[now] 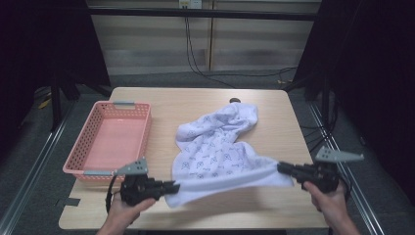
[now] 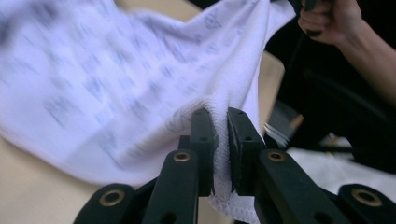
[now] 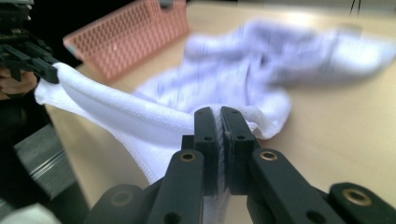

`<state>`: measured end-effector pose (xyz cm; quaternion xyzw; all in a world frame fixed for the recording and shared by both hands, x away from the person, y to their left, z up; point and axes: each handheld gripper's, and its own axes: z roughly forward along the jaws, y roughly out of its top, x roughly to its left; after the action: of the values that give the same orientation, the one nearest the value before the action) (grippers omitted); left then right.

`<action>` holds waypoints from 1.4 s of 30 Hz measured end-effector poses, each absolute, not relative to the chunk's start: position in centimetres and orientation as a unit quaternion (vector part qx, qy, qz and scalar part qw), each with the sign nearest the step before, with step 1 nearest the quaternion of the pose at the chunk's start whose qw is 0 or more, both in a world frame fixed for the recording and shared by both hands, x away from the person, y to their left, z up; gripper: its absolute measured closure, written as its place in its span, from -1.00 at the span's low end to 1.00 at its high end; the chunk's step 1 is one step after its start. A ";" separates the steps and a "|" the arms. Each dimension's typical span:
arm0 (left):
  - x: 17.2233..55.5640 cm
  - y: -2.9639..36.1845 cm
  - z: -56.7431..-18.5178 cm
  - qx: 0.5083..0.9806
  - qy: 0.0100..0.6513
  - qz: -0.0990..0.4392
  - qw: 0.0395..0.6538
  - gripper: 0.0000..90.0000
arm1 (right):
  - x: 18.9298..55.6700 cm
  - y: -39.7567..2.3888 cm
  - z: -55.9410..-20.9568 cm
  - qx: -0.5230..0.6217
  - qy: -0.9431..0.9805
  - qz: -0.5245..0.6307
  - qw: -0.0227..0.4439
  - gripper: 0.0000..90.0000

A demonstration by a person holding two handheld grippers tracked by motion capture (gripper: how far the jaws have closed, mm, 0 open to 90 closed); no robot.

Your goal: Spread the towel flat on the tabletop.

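High view: a white towel (image 1: 218, 147) printed with small dark motifs lies on the wooden table (image 1: 274, 205), its far end bunched toward the far right of the middle and its near edge lifted and stretched between my two claws. My left claw (image 1: 172, 186), at the near left, has its jaws nearly closed, with a near corner of the towel between the pads; in the left gripper view (image 2: 220, 135) a narrow gap remains between the jaws and the hem (image 2: 222, 154) of the cloth runs through it, so the grip reads as narrow and on the cloth. My right claw (image 1: 281, 167), at the near right beyond the table's corner, is clamped tight on the other near corner; the right gripper view (image 3: 219, 133) shows the two jaws pressed together with the folded edge pinched between them. The stretched edge hangs just above the table surface between the two claws. A pink basket (image 1: 93, 142) stands at the left of the table, just beside the towel but apart from it
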<state>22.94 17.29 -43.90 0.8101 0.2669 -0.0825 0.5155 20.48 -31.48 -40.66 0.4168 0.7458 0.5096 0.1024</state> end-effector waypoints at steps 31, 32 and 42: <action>30.9 13.6 -50.1 0.857 0.307 -0.049 0.411 0.50 | 31.6 -26.7 -48.8 0.432 0.800 0.395 0.128 -0.05; 30.8 13.6 -50.1 0.857 0.308 -0.050 0.411 0.50 | 31.6 -26.7 -48.8 0.432 0.800 0.395 0.128 -0.05; 30.2 14.2 -50.3 0.853 0.312 -0.037 0.416 0.52 | 33.3 -25.8 -48.7 0.438 0.799 0.394 0.120 0.93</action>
<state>30.22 14.22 -50.27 0.8533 0.3118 -0.0373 0.4162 33.33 -25.78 -48.66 0.4381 0.7990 0.3941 0.1199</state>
